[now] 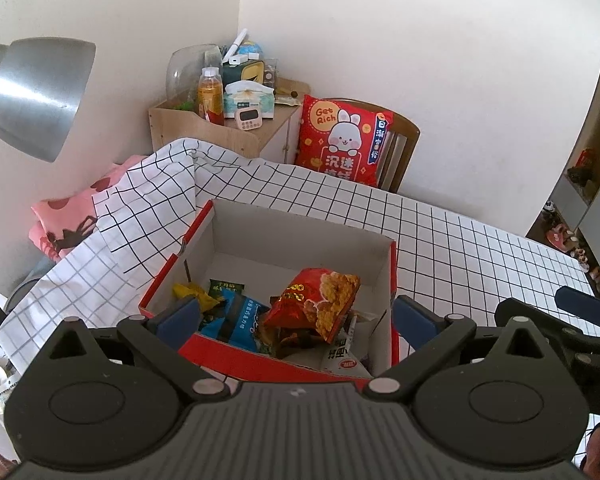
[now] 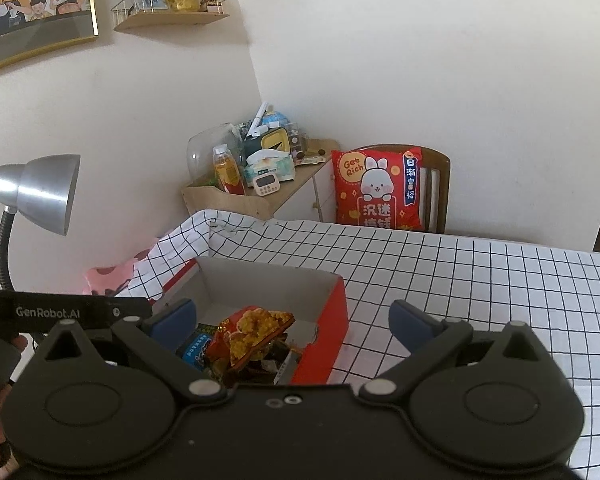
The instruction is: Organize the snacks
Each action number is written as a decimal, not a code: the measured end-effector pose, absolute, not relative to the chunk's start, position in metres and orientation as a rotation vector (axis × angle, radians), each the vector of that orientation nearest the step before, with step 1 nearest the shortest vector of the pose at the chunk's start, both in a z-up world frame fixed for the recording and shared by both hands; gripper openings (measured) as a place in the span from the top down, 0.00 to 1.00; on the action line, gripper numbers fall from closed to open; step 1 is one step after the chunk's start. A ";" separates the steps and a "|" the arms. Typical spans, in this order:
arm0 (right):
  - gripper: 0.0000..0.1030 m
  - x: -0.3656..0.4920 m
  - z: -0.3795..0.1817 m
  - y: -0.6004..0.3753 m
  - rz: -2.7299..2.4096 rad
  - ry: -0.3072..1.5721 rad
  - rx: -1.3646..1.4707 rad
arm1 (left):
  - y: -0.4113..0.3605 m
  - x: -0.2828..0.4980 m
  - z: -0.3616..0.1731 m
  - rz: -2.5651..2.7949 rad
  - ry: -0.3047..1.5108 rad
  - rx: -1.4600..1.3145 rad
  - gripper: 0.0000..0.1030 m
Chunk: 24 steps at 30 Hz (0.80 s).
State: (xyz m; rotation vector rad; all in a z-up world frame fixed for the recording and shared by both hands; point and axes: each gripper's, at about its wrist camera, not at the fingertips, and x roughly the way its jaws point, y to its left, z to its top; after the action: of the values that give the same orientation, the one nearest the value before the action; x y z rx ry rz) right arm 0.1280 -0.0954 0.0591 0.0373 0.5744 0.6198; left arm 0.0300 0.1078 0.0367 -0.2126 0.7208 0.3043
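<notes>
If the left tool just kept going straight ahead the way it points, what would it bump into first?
Most likely the red crinkly snack bag atop the pile in the open red cardboard box, right between the open left tool fingers, though depth is hard to judge.

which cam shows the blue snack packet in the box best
Left wrist: the blue packet shows most of its face inside the box. Right wrist catches only a corner behind the red snack bag.

Right gripper fingers spread above the snack-filled box.
</notes>
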 end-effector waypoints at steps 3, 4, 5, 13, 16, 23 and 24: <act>0.00 0.129 0.059 -0.094 0.621 0.579 0.036 | 0.108 0.030 0.037 0.302 0.725 -0.211 0.00; 0.00 0.129 0.058 -0.094 0.620 0.582 0.037 | 0.108 0.030 0.037 0.302 0.727 -0.211 0.00; 0.00 0.129 0.057 -0.093 0.619 0.585 0.038 | 0.108 0.030 0.036 0.301 0.728 -0.211 0.00; 0.00 0.129 0.059 -0.094 0.610 0.589 0.038 | 0.108 0.030 0.036 0.300 0.730 -0.209 0.00; 0.00 0.128 0.059 -0.094 0.609 0.591 0.038 | 0.109 0.030 0.036 0.297 0.732 -0.209 0.00; 0.00 0.129 0.059 -0.094 0.609 0.596 0.039 | 0.110 0.030 0.036 0.289 0.742 -0.202 0.00; 0.00 0.129 0.059 -0.095 0.609 0.596 0.040 | 0.110 0.030 0.035 0.289 0.743 -0.200 0.00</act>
State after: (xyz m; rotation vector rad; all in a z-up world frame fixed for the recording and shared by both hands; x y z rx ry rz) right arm 0.1287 -0.0946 0.0591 0.0397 0.5959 0.6092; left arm 0.0295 0.1100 0.0355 -0.1996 0.7428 0.2888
